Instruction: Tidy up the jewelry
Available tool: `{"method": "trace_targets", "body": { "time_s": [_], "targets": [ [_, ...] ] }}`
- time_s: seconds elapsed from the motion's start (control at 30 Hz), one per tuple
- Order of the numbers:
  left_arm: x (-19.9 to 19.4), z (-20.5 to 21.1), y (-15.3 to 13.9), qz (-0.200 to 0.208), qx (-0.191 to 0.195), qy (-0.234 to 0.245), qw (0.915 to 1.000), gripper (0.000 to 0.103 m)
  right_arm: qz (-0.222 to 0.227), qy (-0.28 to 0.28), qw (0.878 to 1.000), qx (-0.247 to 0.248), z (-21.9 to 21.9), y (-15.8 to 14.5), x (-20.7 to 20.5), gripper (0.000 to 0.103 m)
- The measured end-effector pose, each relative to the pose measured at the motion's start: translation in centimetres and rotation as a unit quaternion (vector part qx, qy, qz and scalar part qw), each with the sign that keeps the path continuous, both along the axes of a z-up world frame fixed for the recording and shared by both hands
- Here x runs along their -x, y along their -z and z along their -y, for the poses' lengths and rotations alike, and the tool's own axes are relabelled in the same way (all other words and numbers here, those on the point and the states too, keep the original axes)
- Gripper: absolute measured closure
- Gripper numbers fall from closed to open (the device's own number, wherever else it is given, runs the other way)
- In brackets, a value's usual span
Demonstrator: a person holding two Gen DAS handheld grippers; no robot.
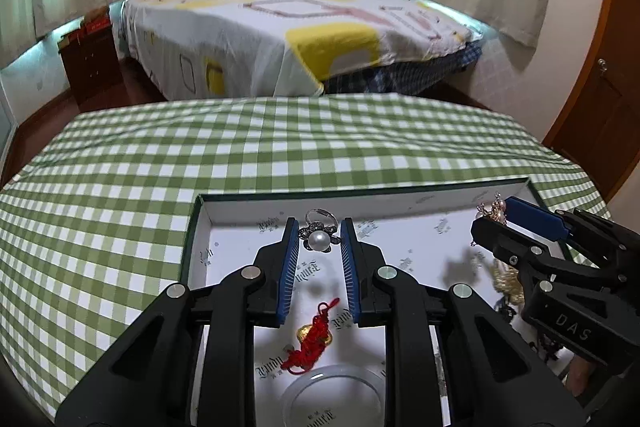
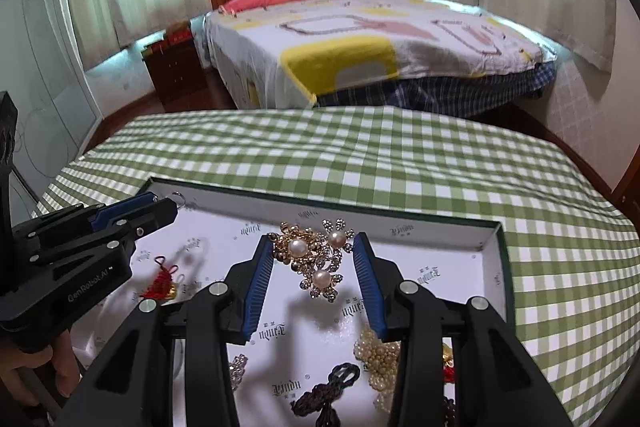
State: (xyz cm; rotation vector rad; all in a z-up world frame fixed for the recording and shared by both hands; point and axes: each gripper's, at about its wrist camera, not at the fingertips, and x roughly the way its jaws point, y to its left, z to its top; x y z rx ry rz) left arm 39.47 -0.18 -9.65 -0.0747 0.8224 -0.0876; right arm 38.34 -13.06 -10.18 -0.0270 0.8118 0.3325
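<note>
While both tilt downward, left tool [image 1: 319, 241] grips pearl ring [image 1: 319, 237].

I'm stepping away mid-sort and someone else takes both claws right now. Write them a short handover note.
Left claw: shut on the pearl ring, held above the tray.
Right claw: shut on a cluster of pearl brooches, also off the tray floor, with its shadow below.
Loose in the tray: red knot charm, glass dish, pearl-bead piece, dark knotted cord.
Done: both pieces are lifted.
Left: set them down, then sort the loose pieces. No compartments are visible, so choose the spots yourself.
</note>
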Motion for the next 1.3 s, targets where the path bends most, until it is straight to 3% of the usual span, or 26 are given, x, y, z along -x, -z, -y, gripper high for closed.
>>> {"method": "trace_targets", "body": {
  "time_s": [0.47,0.8,0.93,1.03,1.3],
  "targets": [
    [-2.4,-0.6,2.7,-0.071,0.006,-0.002,0.9975,0.082,-0.053,-0.001,0.998,0.024,-0.8,2.1,-1.9,0.063],
    [-2.9,-0.1,2.8,-0.072,0.005,0.001,0.9974,0.079,-0.052,0.0,0.998,0.024,-0.8,2.0,-2.0,0.063],
    [-2.7,-0.1,2.9,-0.07,0.003,0.002,0.9976,0.07,-0.052,0.004,0.998,0.02,-0.6,2.0,-2.0,0.063],
    [-2.3,-0.2,2.6,-0.062,0.001,0.001,0.9981,0.054,-0.052,0.006,0.998,0.018,-0.3,2.0,-1.7,0.062],
    [-1.1,-0.1,2.2,-0.049,-0.002,0.004,0.9988,0.033,-0.038,0.015,0.999,0.013,0.4,1.5,-0.9,0.041]
  ]
}}
